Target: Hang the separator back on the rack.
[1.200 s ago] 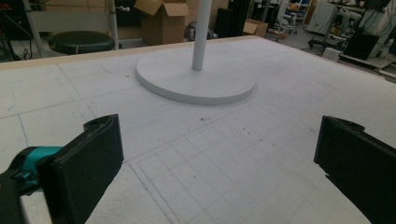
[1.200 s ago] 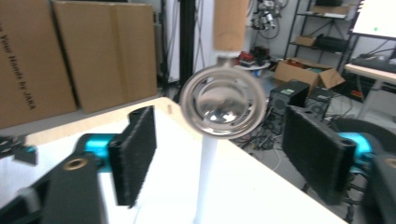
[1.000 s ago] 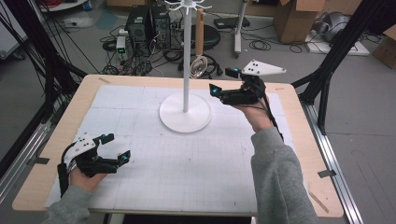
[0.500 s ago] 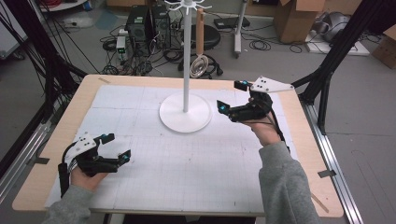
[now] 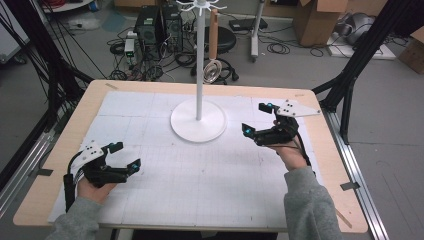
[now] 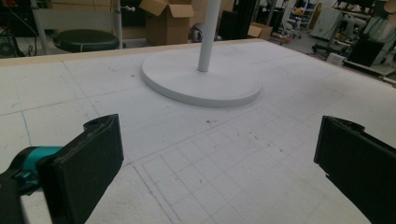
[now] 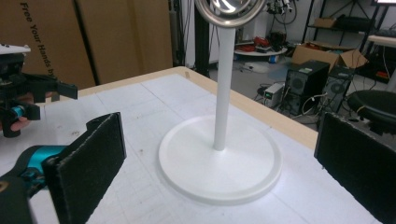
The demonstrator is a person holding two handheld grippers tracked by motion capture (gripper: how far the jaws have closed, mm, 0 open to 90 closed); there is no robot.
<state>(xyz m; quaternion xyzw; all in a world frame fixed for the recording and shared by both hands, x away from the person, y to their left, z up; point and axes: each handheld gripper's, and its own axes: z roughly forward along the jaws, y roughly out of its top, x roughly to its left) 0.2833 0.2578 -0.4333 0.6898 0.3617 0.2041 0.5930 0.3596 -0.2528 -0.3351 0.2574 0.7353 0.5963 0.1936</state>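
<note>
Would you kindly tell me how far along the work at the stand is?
Done, it seems: the strainer hangs from the white stand. In hand: nothing; the right gripper, beside the stand's base, has just been opening its fingers with nothing between them, and the left gripper rests open and empty. Left: probably nothing more to hang.

The rack stand (image 5: pixel 198 120) stands on the table (image 5: pixel 150 90), a ladle (image 5: pixel 213 70) hanging behind; right gripper (image 5: pixel 256 120) just beside its base, left gripper (image 5: pixel 125 156) well apart.
</note>
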